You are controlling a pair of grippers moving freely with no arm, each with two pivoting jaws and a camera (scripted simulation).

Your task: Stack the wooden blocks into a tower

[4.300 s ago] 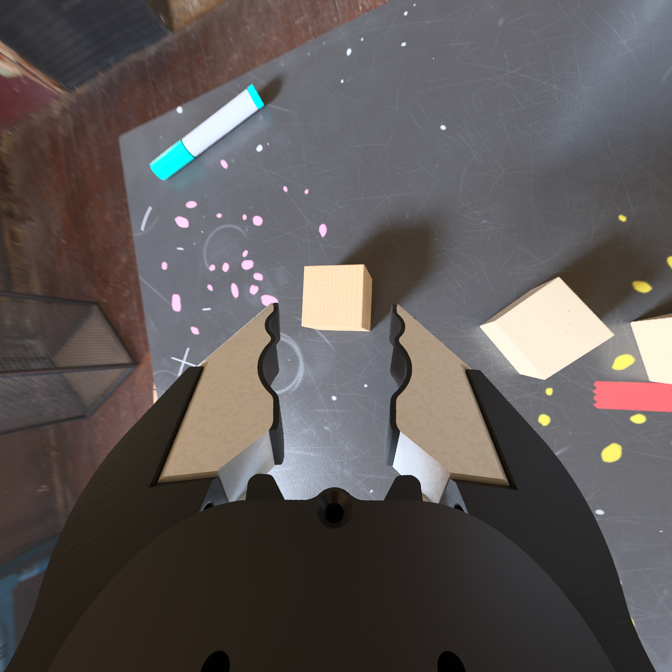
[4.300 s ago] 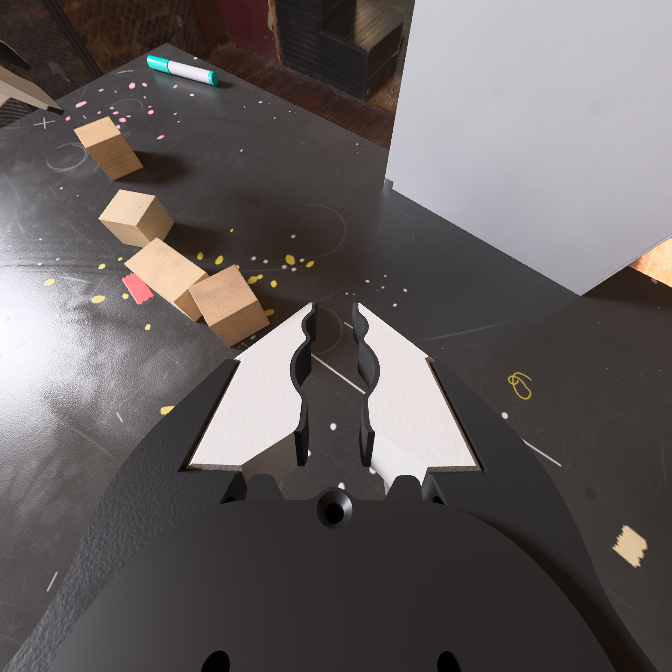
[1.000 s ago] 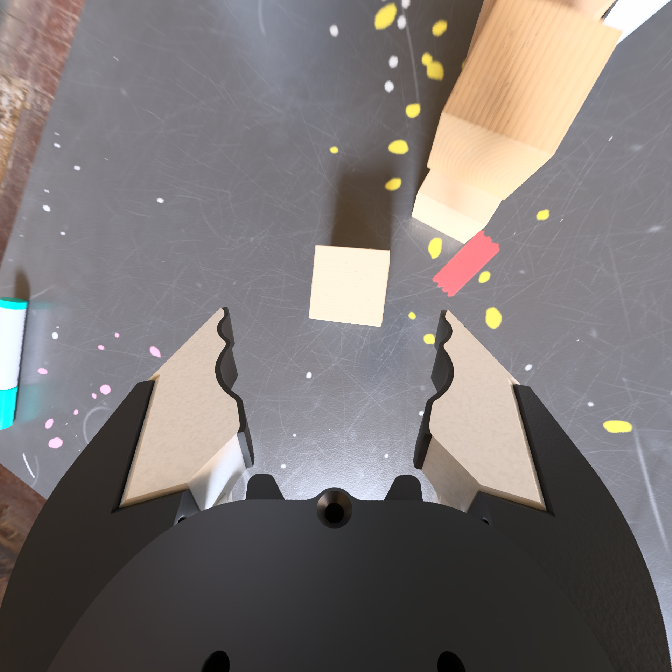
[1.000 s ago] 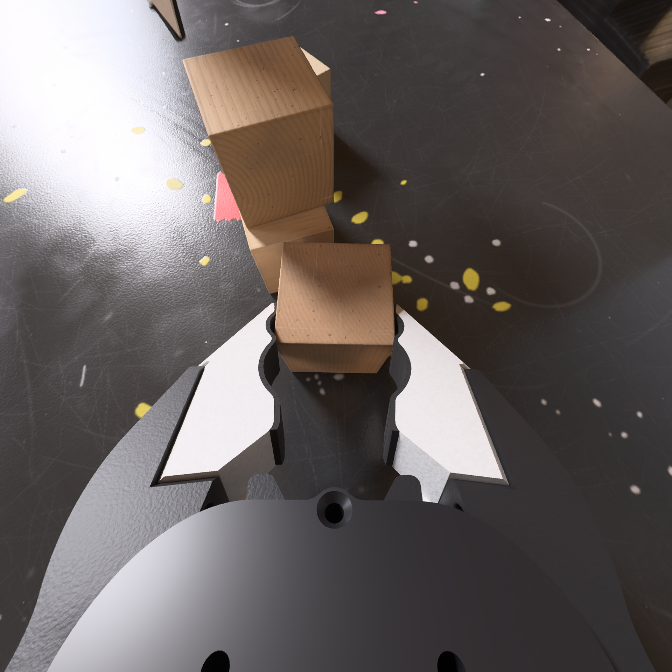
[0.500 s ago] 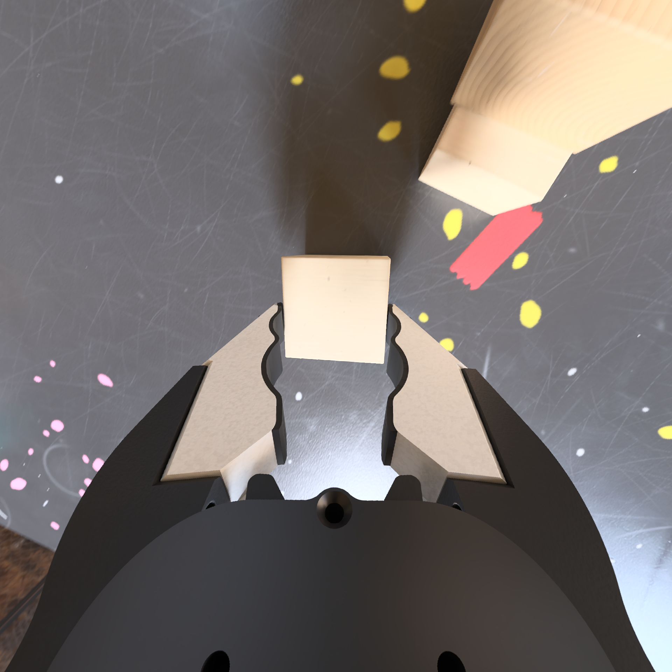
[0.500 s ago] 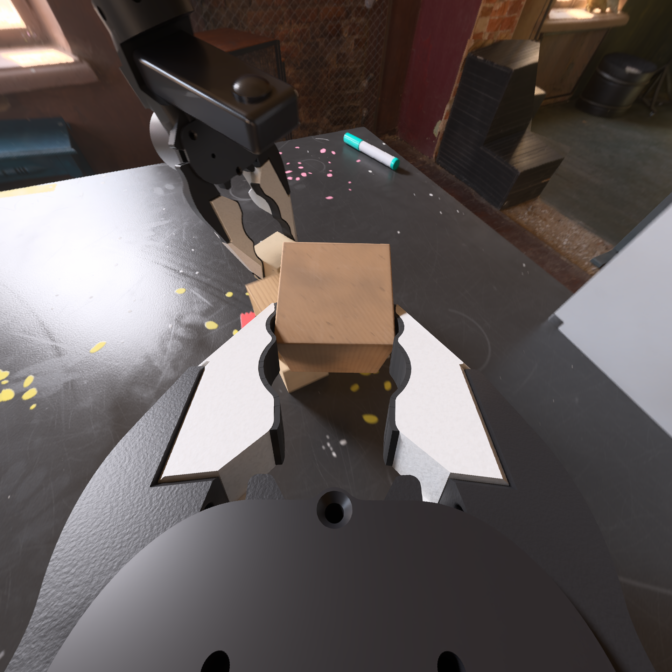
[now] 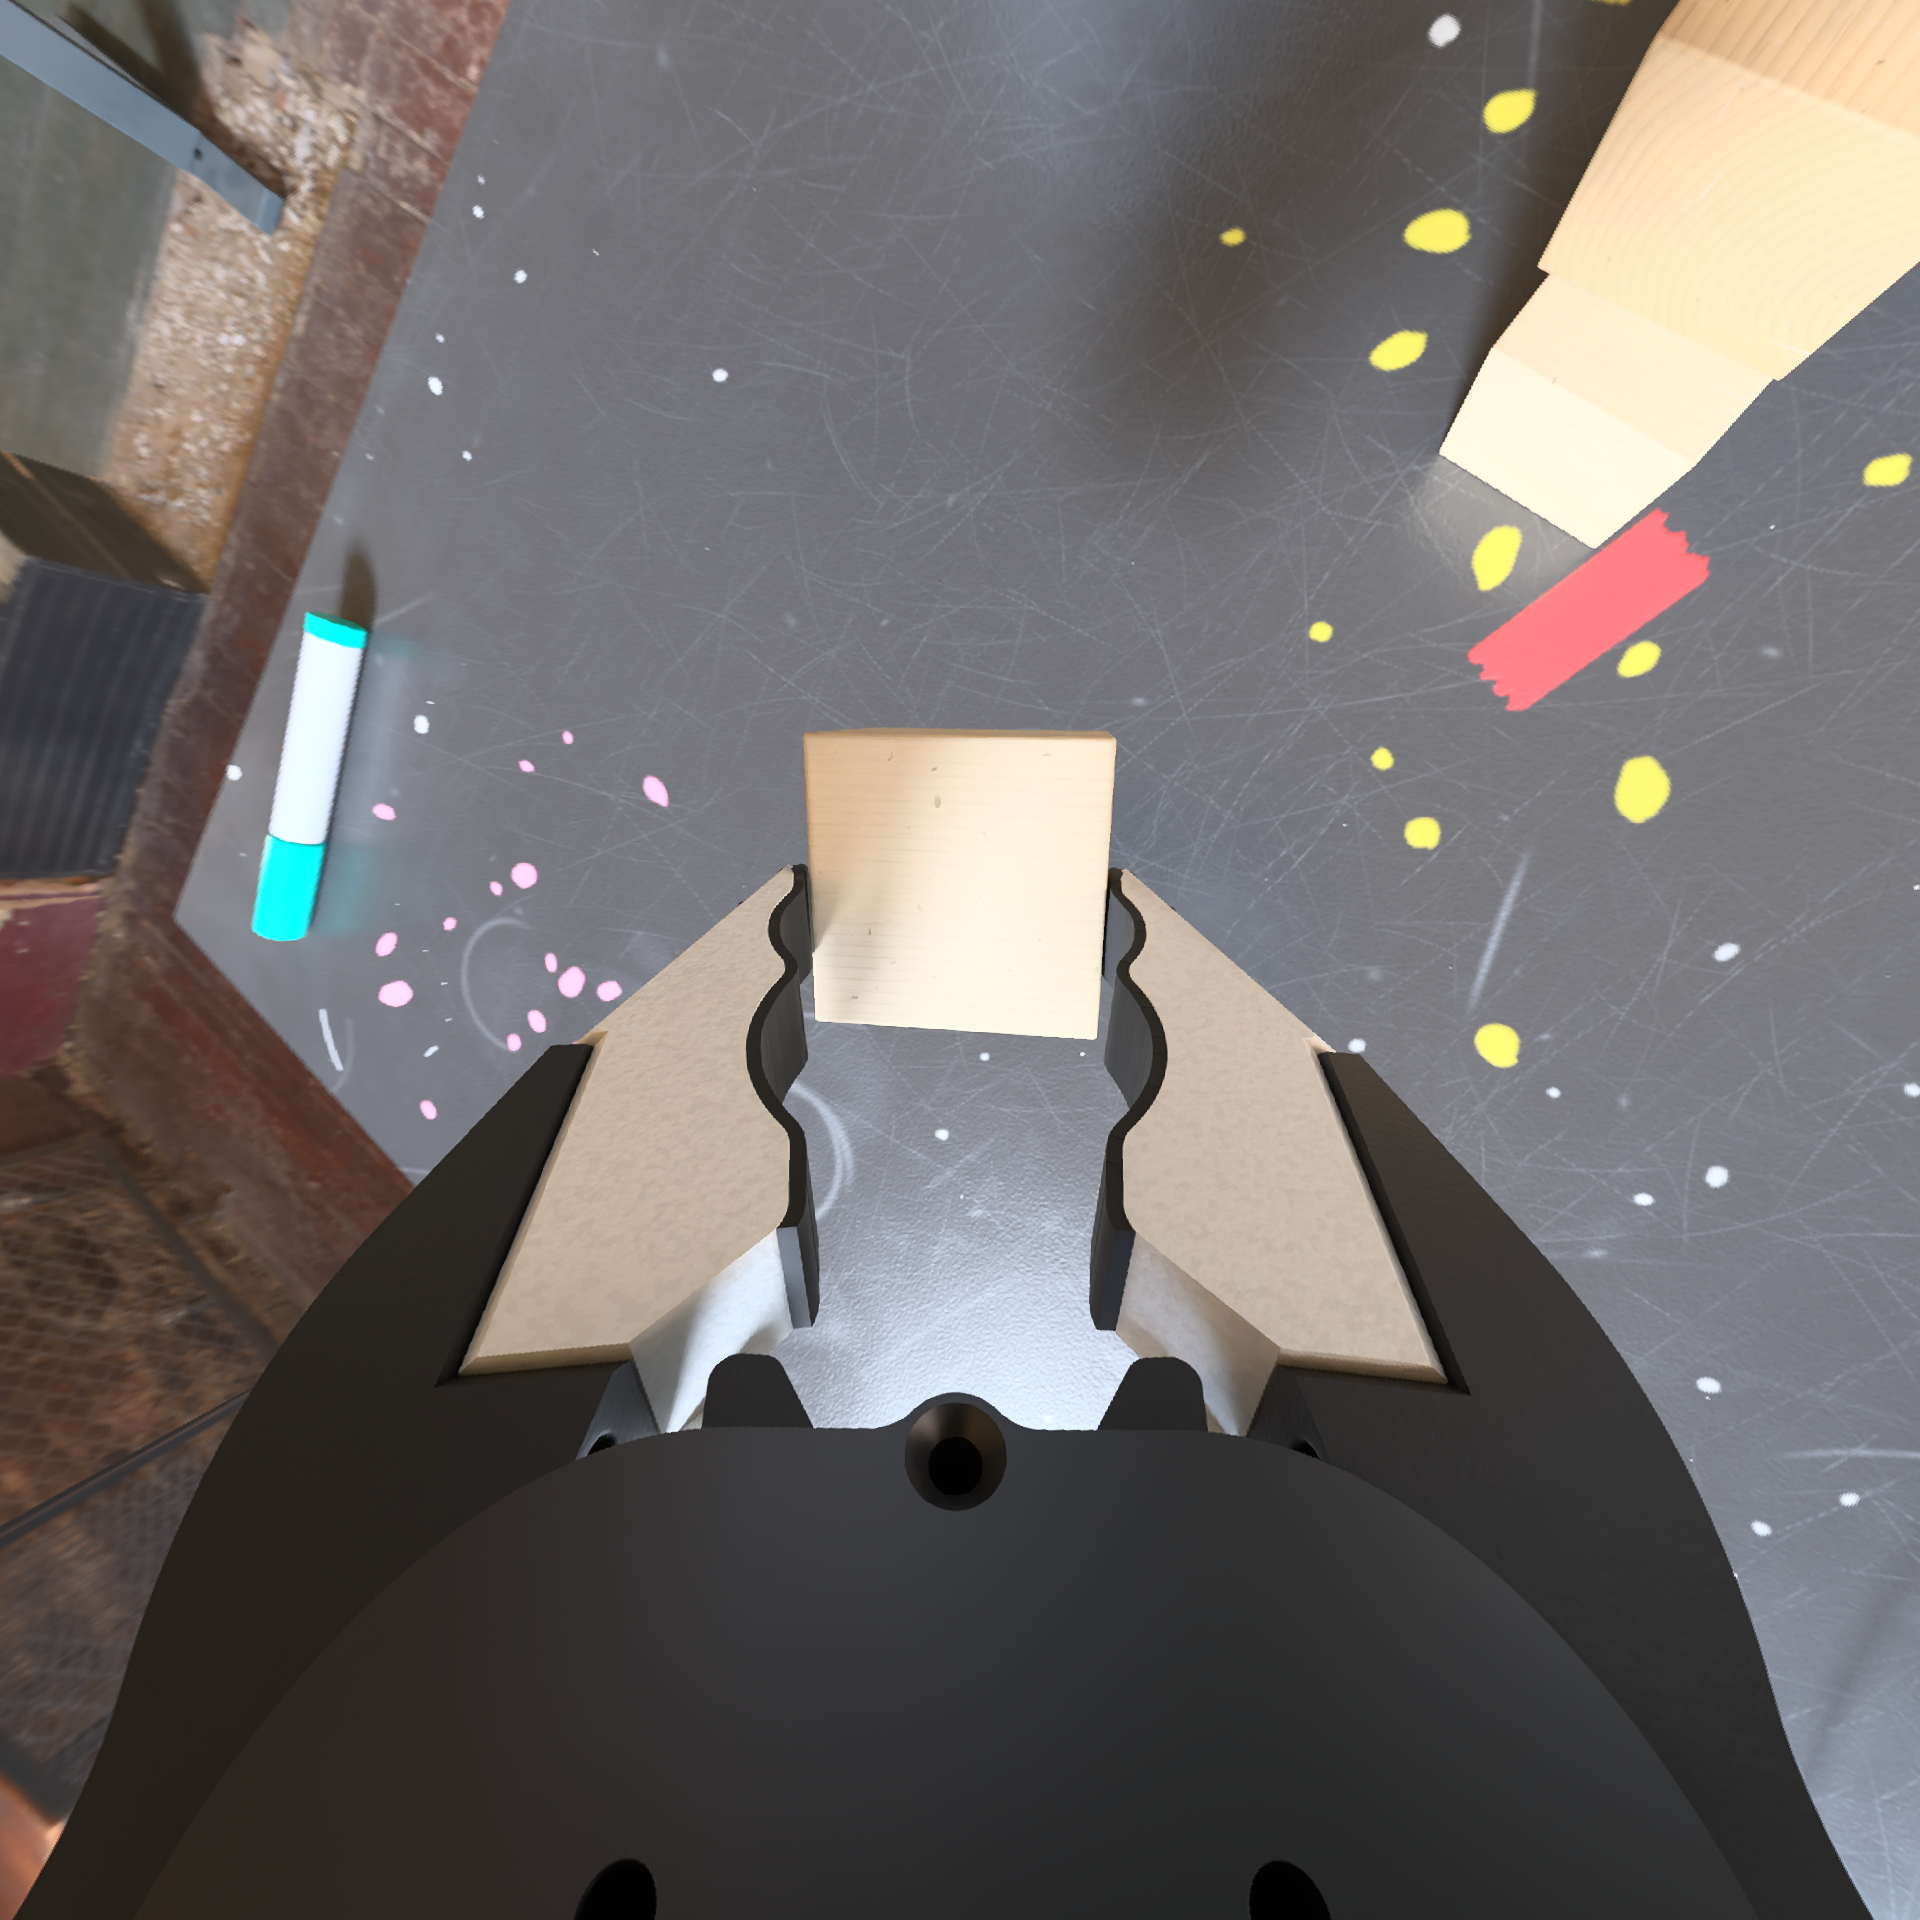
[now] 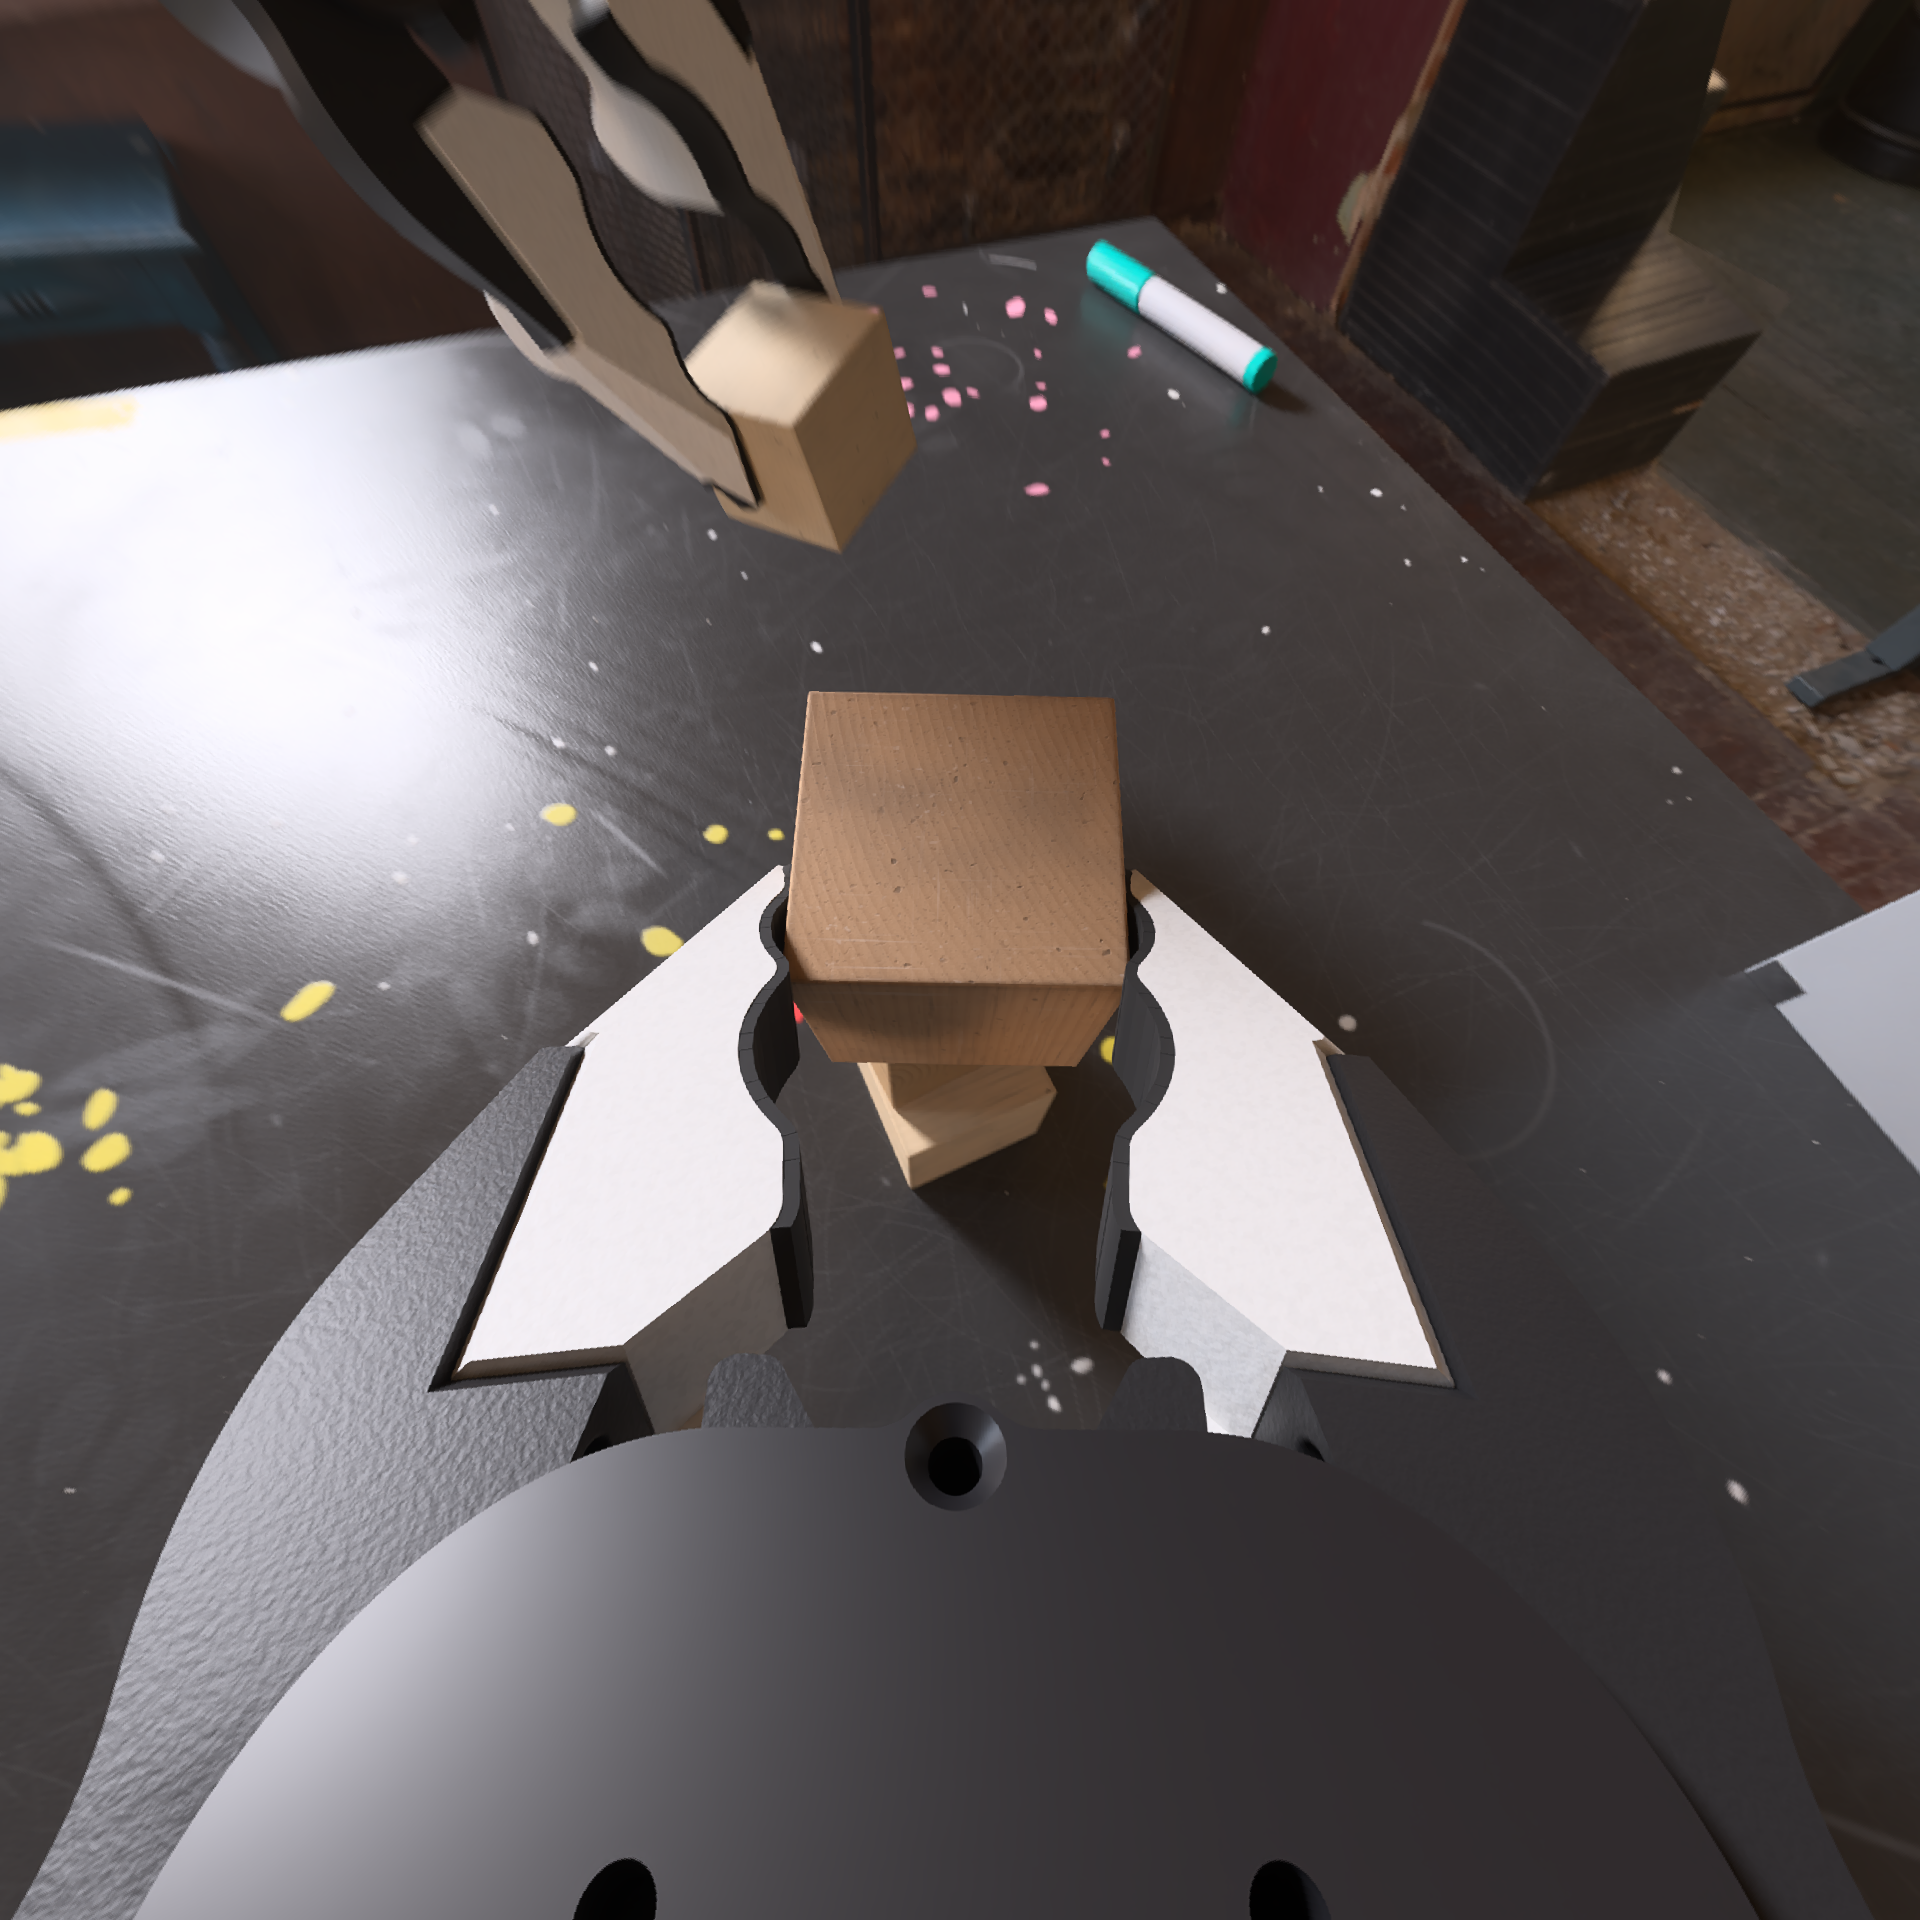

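My left gripper point(image 7: 956, 894) is shut on a pale wooden block point(image 7: 956, 831) and holds it above the dark table point(image 7: 935, 416). It shows in the right wrist view point(image 8: 727, 416) in the air at the upper left, block point(image 8: 821, 436) between its fingers. My right gripper point(image 8: 956, 904) is shut on a brown wooden block point(image 8: 956, 831), directly over a stack of two blocks point(image 8: 961, 1127). Whether the held block touches the stack is hidden. Stacked blocks point(image 7: 1621, 364) show at the left wrist view's upper right.
A teal-and-white marker point(image 7: 307, 779) lies near the table's far edge, also in the right wrist view point(image 8: 1179, 312). A red tape strip point(image 7: 1590, 613) lies beside the stack. A grey panel point(image 8: 1860, 997) stands at the right. The table edge point(image 7: 301, 499) drops to the floor.
My left gripper has lifted its block off the table and risen. My right gripper has carried its block over the two-block stack.
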